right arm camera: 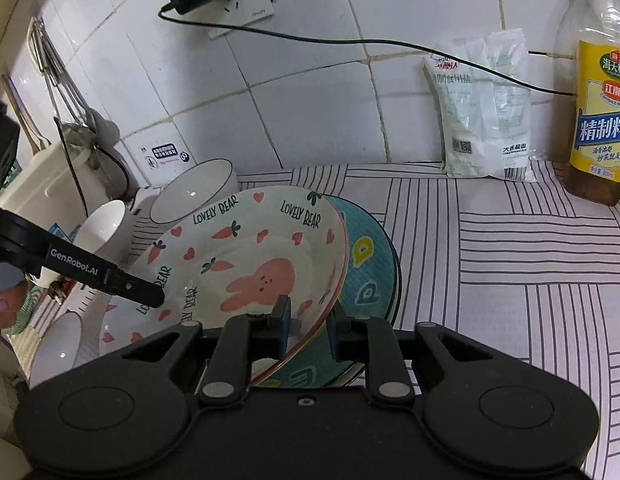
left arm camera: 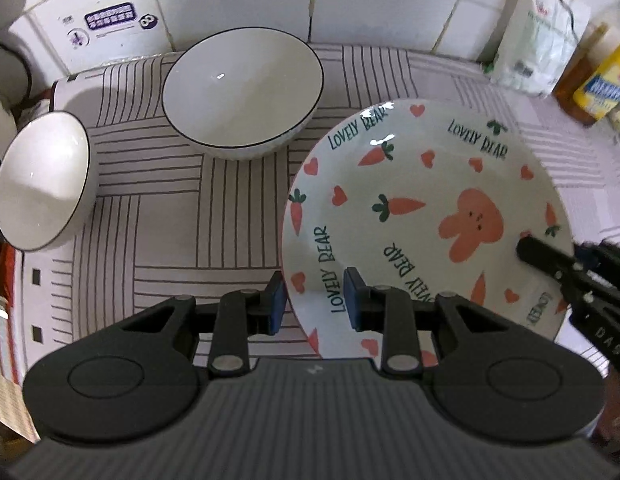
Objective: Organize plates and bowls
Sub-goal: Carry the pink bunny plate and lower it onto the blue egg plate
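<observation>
Nearest the right wrist camera, the right gripper (right arm camera: 307,326) is seen with its jaws straddling the near rim of the rabbit plate (right arm camera: 245,264); a gap shows beside the rim, so a firm clamp cannot be confirmed. The left gripper (left arm camera: 314,300) is set at the plate's opposite edge, jaws apart with the rim between them, not visibly pinched.

The rabbit plate is held tilted, its far side leaning over the teal plate (right arm camera: 368,272), which lies flat on the striped mat (right arm camera: 510,280) toward the middle of the counter. The step in hand is judged to be the stacking of the rabbit plate onto the teal one. For the next move, the raised edge would need to be lowered evenly and centred before both jaws are opened.

Farther off, the large bowl (left arm camera: 242,90) stands near the mat's back edge and the small bowl (left arm camera: 41,178) at its left edge; these are judged unsorted.
</observation>
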A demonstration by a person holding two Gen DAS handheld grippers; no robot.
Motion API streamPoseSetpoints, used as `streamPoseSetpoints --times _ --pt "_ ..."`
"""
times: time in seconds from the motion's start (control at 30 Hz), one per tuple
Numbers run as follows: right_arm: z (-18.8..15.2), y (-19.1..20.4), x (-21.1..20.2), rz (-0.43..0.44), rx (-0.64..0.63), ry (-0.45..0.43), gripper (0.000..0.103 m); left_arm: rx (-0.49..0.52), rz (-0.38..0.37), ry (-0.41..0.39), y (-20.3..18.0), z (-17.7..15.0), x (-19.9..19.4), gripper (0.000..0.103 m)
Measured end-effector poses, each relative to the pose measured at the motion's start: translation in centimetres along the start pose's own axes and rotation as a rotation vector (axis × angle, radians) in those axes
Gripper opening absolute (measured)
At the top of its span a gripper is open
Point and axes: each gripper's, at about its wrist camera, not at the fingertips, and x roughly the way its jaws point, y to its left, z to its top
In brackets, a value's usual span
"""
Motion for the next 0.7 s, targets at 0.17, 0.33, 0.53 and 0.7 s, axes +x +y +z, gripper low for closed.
streamPoseSetpoints --times 0.17,0.33,0.53,0.7 --pt "0.3 -0.3 0.3 -0.018 0.000 0.000 0.023 0.010 -0.011 0.015 0.0 0.4 0.4 0.028" --pt "0.5 -0.2 0.6 -0.048 -0.022 0.012 0.024 0.019 -0.001 0.017 -0.5 0.3 0.8 0.028" --pt "0.6 -0.1 1.2 -0.108 -0.014 0.034 0.027 0.010 0.005 0.022 -1.1 0.2 1.1 0.028" --pt "1.1 1.5 1.5 -0.192 -0.100 0.046 0.034 -0.037 -0.017 0.034 -0.9 0.4 1.4 0.028"
